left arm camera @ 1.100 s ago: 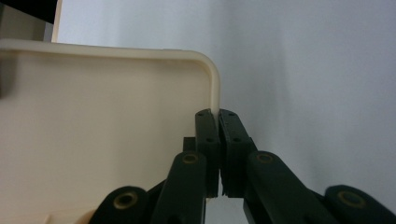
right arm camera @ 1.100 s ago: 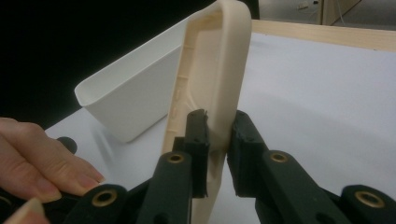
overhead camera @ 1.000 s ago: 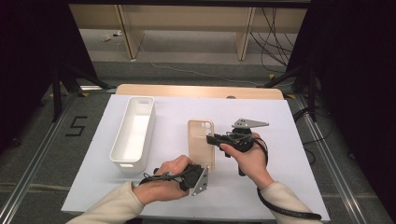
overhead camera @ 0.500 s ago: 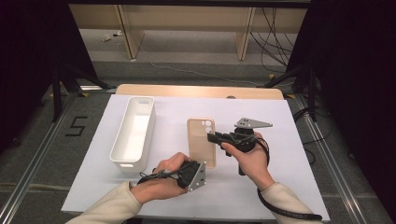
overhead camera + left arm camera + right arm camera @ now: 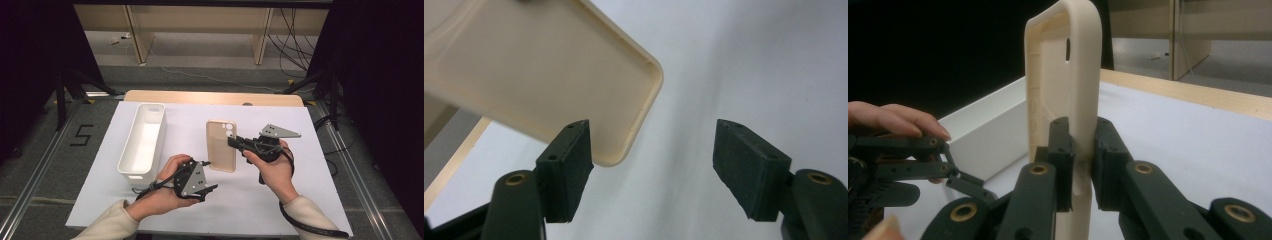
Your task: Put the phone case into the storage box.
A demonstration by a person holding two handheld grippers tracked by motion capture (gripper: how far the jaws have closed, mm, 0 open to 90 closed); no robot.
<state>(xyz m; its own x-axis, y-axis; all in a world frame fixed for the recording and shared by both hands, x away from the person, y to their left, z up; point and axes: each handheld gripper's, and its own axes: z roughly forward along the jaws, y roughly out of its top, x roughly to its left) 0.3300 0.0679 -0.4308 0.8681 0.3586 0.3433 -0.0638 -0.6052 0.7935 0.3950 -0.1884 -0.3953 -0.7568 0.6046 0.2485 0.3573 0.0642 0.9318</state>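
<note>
The white table (image 5: 310,150) spreads under both grippers. The white bin (image 5: 142,142) stands left of the left gripper (image 5: 210,189), well apart from the right one. The cream phone case (image 5: 221,145) is clamped at its edge in the right gripper (image 5: 235,141) (pads on both faces). The left gripper's jaws have just been opening; they stand apart, the case's corner just ahead, untouched.
</note>
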